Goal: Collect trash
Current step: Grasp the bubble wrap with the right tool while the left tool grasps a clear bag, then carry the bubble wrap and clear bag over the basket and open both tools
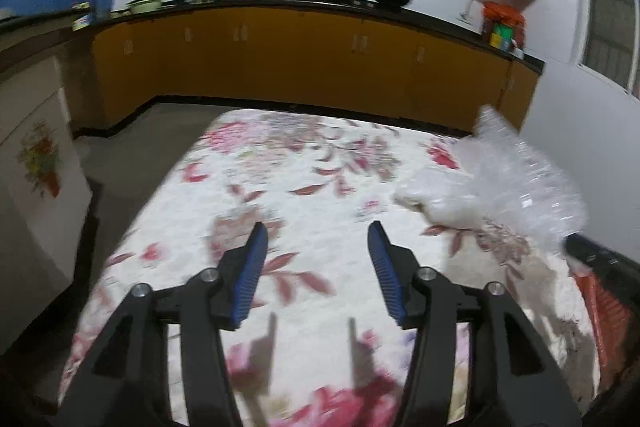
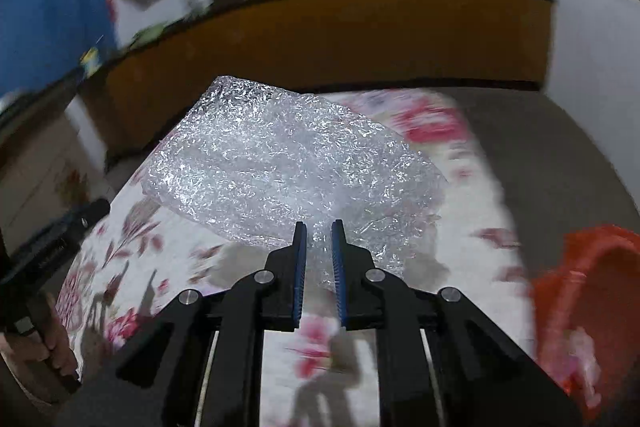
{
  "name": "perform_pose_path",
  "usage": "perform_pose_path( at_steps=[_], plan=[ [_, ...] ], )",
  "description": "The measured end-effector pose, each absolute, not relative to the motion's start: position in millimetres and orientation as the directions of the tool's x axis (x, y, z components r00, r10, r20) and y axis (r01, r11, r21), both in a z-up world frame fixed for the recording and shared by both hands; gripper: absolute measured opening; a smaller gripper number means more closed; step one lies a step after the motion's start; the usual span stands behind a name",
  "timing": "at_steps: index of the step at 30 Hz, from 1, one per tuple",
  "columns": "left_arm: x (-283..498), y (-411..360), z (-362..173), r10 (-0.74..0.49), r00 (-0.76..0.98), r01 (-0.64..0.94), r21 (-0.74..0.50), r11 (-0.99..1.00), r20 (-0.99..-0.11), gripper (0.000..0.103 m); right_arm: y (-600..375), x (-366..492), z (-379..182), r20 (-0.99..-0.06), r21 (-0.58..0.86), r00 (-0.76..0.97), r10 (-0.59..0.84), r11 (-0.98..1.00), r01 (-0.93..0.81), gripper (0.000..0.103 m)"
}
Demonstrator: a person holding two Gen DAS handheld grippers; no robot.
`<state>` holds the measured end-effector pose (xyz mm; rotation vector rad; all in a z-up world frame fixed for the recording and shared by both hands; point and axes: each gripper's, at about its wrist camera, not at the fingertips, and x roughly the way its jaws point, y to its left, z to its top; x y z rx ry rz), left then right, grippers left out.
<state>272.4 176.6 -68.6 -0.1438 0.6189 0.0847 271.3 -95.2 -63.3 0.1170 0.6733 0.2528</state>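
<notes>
Nearby, red basket beside floral tablecloth.

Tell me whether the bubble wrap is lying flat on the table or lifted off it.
Lifted. The right tongs are shut on one edge of the bubble wrap, and the sheet stands up above the floral tablecloth, casting a shadow beneath.

The trash is a crumpled sheet of clear bubble wrap, glinting all over. Its near edge is pinched between the blue pads of my right gripper, and the rest fans out wide and tilted up ahead of them, lifted off the floral cloth with its shadow below. From my left side the wrap shows at the right edge, blurred. My red basket sits at the right.
</notes>
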Motion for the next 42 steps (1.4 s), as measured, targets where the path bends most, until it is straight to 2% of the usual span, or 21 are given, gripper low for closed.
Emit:
perform_pose_path(
  at_steps=[5,9,13,18,20,22,25,28,34,42],
  plan=[
    [321,124,-71,-0.046,0.799,-0.016,-0.097,0.995,-0.599,0.060,-145,262,-53,-0.571,0.173,0.803,0.169,0.981,-0.083,0.013],
    [360,85,-77,-0.094,0.782,0.035,-0.106,0.994,-0.616,0.068,-166,259,-56,-0.571,0.162,0.811,0.131,0.986,-0.045,0.013],
    [399,54,-95,-0.074,0.748,0.045,-0.061,0.997,-0.660,0.072,-181,260,-63,-0.580,0.174,0.805,0.122,0.984,-0.024,0.013],
    [428,45,-126,-0.040,0.663,0.026,-0.030,0.999,-0.747,0.072,-193,258,-69,-0.585,0.203,0.801,0.129,0.979,-0.010,0.013],
    [431,48,-131,-0.071,0.645,0.032,-0.065,0.997,-0.761,0.063,-196,259,-71,-0.587,0.213,0.798,0.134,0.977,-0.008,0.013],
    [431,48,-132,-0.093,0.641,0.041,-0.086,0.995,-0.762,0.044,-198,255,-72,-0.588,0.223,0.797,0.138,0.975,-0.005,0.013],
    [427,43,-130,-0.091,0.650,0.059,-0.069,0.996,-0.754,0.024,-200,253,-69,-0.584,0.234,0.799,0.142,0.972,-0.002,0.013],
    [416,39,-125,-0.089,0.666,0.074,-0.053,0.996,-0.740,0.020,-203,248,-62,-0.573,0.232,0.808,0.136,0.973,0.000,0.013],
    [384,36,-100,-0.124,0.694,0.094,-0.081,0.992,-0.709,0.020,-217,223,-45,-0.539,0.230,0.837,0.095,0.972,0.038,0.013],
    [317,-5,-49,-0.241,0.730,0.235,-0.096,0.967,-0.639,0.020,-252,184,-29,-0.523,0.241,0.852,0.009,0.961,0.138,0.013]
  ],
)
